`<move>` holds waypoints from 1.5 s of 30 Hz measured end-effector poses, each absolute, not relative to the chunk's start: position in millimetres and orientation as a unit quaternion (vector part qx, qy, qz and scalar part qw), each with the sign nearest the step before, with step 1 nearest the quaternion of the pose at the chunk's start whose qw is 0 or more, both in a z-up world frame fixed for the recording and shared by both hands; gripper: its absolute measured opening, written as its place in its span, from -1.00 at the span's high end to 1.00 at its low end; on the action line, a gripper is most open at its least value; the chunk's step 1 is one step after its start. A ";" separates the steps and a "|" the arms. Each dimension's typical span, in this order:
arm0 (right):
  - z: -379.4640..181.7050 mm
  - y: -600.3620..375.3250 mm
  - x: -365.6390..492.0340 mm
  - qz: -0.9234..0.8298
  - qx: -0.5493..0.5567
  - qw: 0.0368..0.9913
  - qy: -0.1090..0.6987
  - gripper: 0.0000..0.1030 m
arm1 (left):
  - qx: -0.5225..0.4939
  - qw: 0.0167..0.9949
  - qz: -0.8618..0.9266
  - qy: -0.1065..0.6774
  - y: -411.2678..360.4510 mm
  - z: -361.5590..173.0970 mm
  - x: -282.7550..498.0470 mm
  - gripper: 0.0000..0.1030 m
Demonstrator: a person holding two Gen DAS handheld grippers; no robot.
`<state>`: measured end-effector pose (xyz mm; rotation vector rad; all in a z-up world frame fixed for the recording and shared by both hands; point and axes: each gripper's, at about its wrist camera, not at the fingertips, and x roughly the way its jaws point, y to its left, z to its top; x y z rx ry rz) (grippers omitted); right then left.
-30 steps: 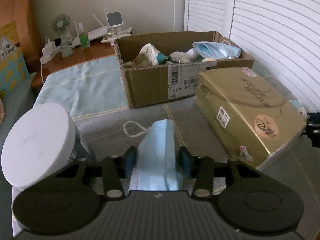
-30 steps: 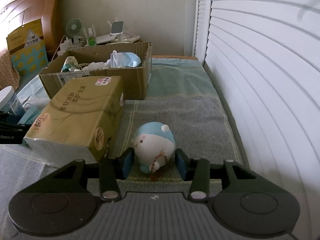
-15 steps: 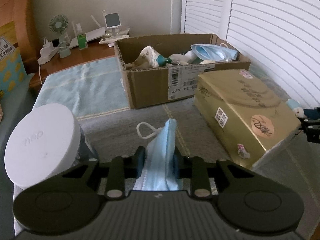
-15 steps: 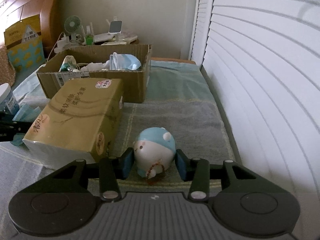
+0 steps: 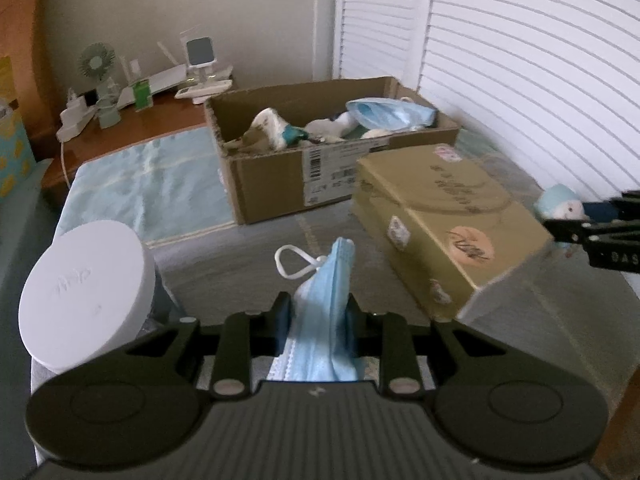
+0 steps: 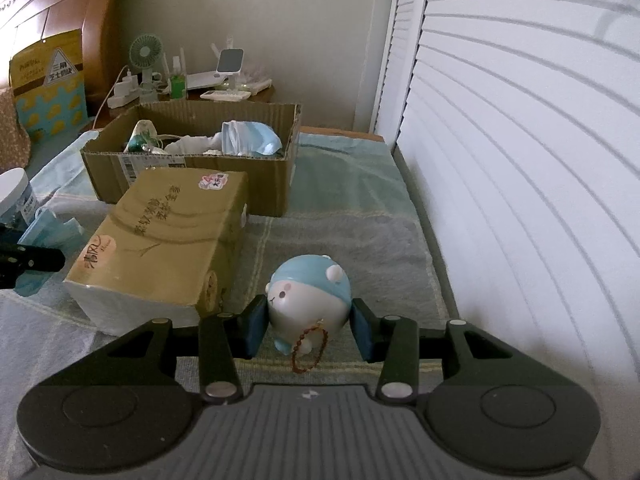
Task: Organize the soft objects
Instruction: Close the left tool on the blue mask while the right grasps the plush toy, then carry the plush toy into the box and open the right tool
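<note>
Counted, both views:
- Face masks: two. One blue mask point(image 5: 326, 316) out on the bed, one more point(image 6: 250, 138) in the box.
- Cardboard box point(image 5: 272, 184): one.
- Gold tissue pack point(image 6: 168, 240): one.
- Round plush toy point(image 6: 310, 300): one.
- White-lidded jar point(image 5: 86, 296): one.
- Small fan point(image 6: 146, 54): one.

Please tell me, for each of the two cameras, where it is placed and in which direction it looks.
Left wrist: on the left gripper, looking forward and down at the blue face mask it is shut on; the right gripper's tips show at the right edge.
Right wrist: on the right gripper, looking forward and down at the round plush toy it is shut on.
Shared: cardboard box, gold tissue pack, mask, toy.
</note>
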<state>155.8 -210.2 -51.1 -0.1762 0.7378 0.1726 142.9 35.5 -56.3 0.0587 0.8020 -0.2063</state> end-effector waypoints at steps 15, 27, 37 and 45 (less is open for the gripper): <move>-18.7 -202.2 131.4 0.084 -0.109 0.931 0.337 0.04 | 0.044 0.912 -0.159 0.375 31.3 -31.9 109.9 0.52; 12.6 -174.1 123.6 0.103 -0.149 0.934 0.308 0.04 | 0.043 0.917 -0.174 0.355 46.9 -19.3 92.5 0.52; 26.2 -138.3 150.3 0.152 -0.174 0.928 0.294 0.04 | 0.030 0.922 -0.166 0.348 64.0 -17.0 88.2 0.52; 34.1 -109.2 204.8 0.196 -0.180 0.920 0.288 0.04 | 0.020 0.925 -0.154 0.346 71.8 -16.9 91.7 0.52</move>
